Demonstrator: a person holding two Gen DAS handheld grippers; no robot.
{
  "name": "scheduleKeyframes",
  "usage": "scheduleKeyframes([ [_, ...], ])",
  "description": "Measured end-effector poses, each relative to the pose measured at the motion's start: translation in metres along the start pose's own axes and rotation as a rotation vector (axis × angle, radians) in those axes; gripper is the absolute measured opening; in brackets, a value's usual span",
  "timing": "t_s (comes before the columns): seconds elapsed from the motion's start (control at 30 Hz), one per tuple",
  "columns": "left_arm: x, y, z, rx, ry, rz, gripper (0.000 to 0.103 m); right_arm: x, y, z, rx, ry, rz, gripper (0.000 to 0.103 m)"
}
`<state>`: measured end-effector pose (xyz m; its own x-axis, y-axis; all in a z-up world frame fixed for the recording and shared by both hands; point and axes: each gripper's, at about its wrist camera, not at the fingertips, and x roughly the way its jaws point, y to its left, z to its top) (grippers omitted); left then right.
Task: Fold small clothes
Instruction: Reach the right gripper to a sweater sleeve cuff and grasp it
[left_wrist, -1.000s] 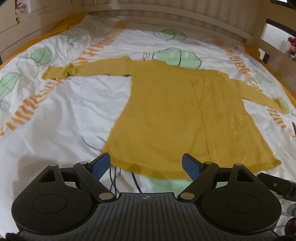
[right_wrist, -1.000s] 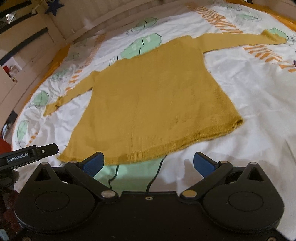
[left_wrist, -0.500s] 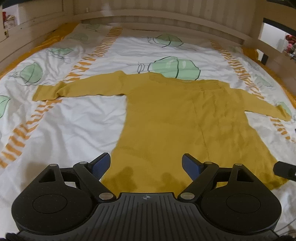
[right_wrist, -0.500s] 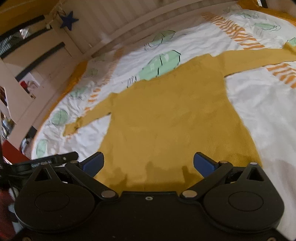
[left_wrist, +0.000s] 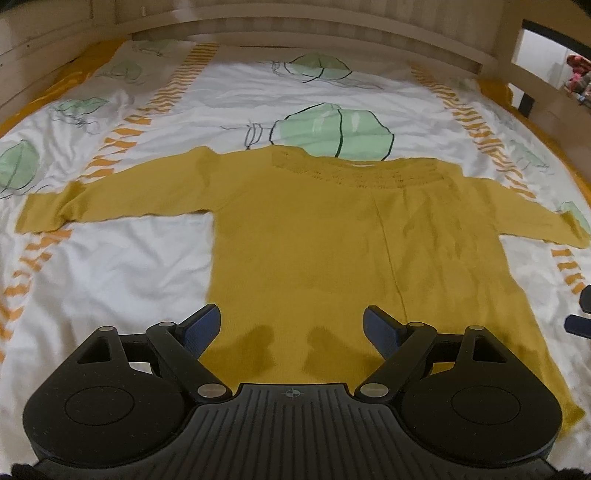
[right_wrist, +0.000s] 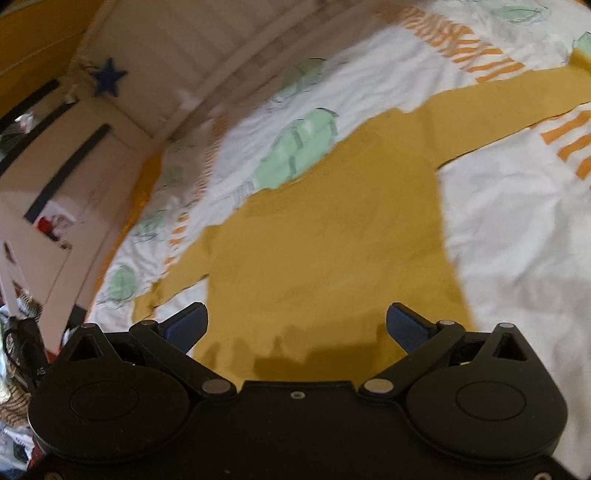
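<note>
A mustard-yellow knit sweater (left_wrist: 332, 236) lies flat on the bed, sleeves spread to both sides, neck toward the headboard. It also shows in the right wrist view (right_wrist: 332, 240). My left gripper (left_wrist: 293, 328) is open and empty, hovering over the lower left part of the sweater's body. My right gripper (right_wrist: 295, 326) is open and empty, over the lower right part of the body. The hem is hidden under both grippers. A bit of the right gripper shows at the right edge of the left wrist view (left_wrist: 580, 321).
The bed has a white cover (left_wrist: 110, 280) with green leaf prints and orange stripes. A wooden headboard (left_wrist: 314, 33) and side rails (left_wrist: 535, 85) border it. A wall with a blue star (right_wrist: 109, 77) and clutter (right_wrist: 14, 332) lie at the left of the bed.
Both grippers have moved forward from in front of the hem to over the sweater's body. The right wrist view has swung left and blurred. Both stay open.
</note>
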<state>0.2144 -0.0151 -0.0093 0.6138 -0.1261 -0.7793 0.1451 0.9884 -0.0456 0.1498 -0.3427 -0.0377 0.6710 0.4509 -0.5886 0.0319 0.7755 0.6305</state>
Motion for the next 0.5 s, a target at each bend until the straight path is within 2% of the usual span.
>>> scheduleKeyframes([
  [0.13, 0.030, -0.003, 0.012, 0.021, -0.012, 0.018, 0.084, 0.006, -0.026, 0.028, -0.038, -0.022, -0.121, 0.102],
  [0.4, 0.098, -0.006, 0.018, 0.071, 0.028, 0.025, 0.084, -0.009, -0.106, 0.103, 0.029, -0.192, -0.401, 0.101],
  [0.5, 0.123, -0.004, 0.010, 0.056, 0.078, 0.008, 0.084, -0.017, -0.133, 0.132, 0.019, -0.223, -0.513, 0.090],
])
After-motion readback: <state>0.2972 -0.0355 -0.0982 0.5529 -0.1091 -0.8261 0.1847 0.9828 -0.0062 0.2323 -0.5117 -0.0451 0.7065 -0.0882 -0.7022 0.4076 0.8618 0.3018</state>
